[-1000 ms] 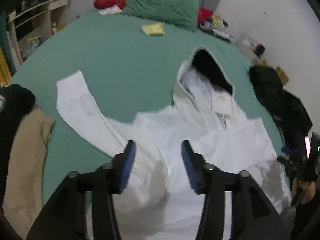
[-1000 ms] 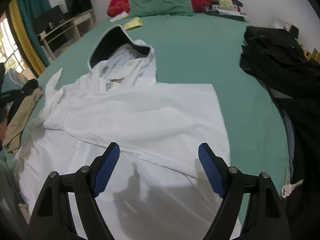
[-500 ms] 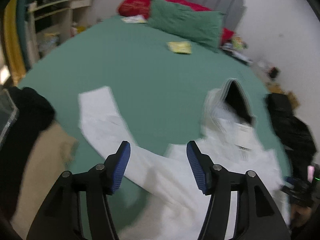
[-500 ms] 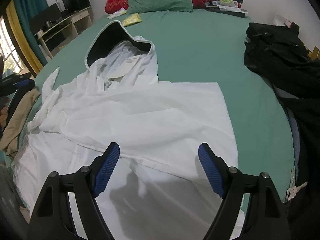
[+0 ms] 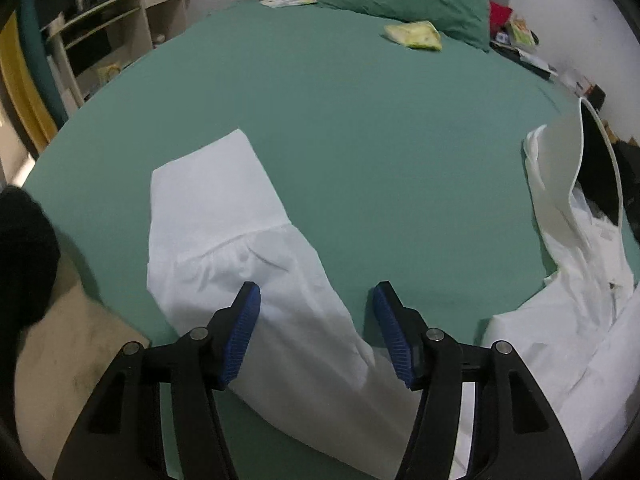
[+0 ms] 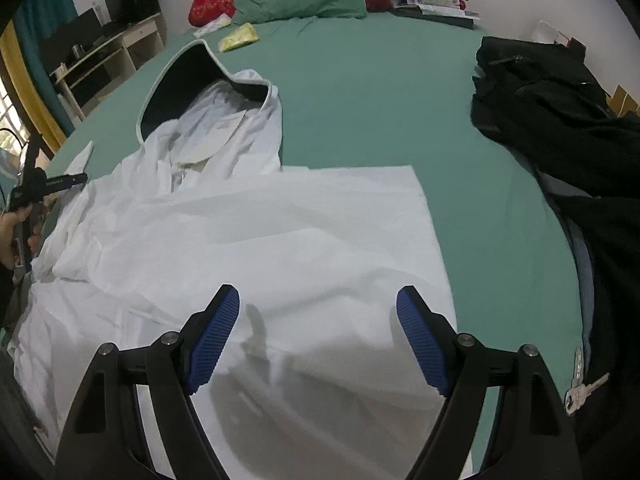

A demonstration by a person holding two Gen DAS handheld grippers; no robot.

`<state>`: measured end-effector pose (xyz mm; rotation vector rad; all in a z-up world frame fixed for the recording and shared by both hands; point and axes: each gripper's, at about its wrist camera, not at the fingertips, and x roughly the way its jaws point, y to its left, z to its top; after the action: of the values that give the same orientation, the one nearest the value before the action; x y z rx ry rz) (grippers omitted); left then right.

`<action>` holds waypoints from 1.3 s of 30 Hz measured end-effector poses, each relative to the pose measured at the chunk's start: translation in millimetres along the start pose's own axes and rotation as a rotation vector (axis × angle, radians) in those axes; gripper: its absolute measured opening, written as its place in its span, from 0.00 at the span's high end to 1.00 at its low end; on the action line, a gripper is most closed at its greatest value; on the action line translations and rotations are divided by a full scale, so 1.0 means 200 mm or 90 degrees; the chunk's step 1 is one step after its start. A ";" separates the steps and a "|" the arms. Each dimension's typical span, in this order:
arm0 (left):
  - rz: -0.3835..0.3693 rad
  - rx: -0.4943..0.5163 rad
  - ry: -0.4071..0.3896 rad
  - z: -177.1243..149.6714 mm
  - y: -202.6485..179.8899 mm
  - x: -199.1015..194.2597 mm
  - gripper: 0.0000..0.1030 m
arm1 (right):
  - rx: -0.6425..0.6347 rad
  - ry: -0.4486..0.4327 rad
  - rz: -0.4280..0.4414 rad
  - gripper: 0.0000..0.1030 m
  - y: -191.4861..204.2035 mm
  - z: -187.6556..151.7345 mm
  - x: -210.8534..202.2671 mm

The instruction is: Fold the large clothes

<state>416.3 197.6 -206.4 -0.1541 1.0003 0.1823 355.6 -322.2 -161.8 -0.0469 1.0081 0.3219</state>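
A white hooded garment [image 6: 248,232] lies spread on the green bed [image 6: 380,92], its body near the foot edge and hood toward the pillows; one sleeve [image 5: 240,248] stretches flat toward the bed's left edge; the left gripper [image 5: 316,332] hangs over that sleeve, jaws wide, gripping nothing; the right gripper [image 6: 318,340] hovers wide and empty above the folded body; dark clothes [image 6: 552,112] sit along the right edge.

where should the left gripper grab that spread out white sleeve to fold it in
Probably at the cuff end of the white sleeve, coming down from above across its outer edge. It lies flat and stretched away from the jacket body, so its free end folds inward easiest. The left gripper hangs open above it.
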 end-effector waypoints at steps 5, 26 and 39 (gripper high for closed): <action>0.017 0.035 -0.019 0.01 0.00 0.00 0.98 | 0.003 0.012 -0.009 0.21 0.00 -0.01 0.03; -0.286 0.137 -0.198 -0.11 -1.17 -1.04 0.98 | 0.112 -0.089 0.077 0.21 -0.26 -0.12 -0.35; -0.326 0.206 0.041 -0.57 -1.19 -0.76 0.56 | 0.186 -0.054 0.141 0.21 -0.41 -0.17 -0.22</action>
<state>294.6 -71.0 -127.8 -0.1160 1.0095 -0.4520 330.8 -417.1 -152.4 0.3424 0.9683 0.3713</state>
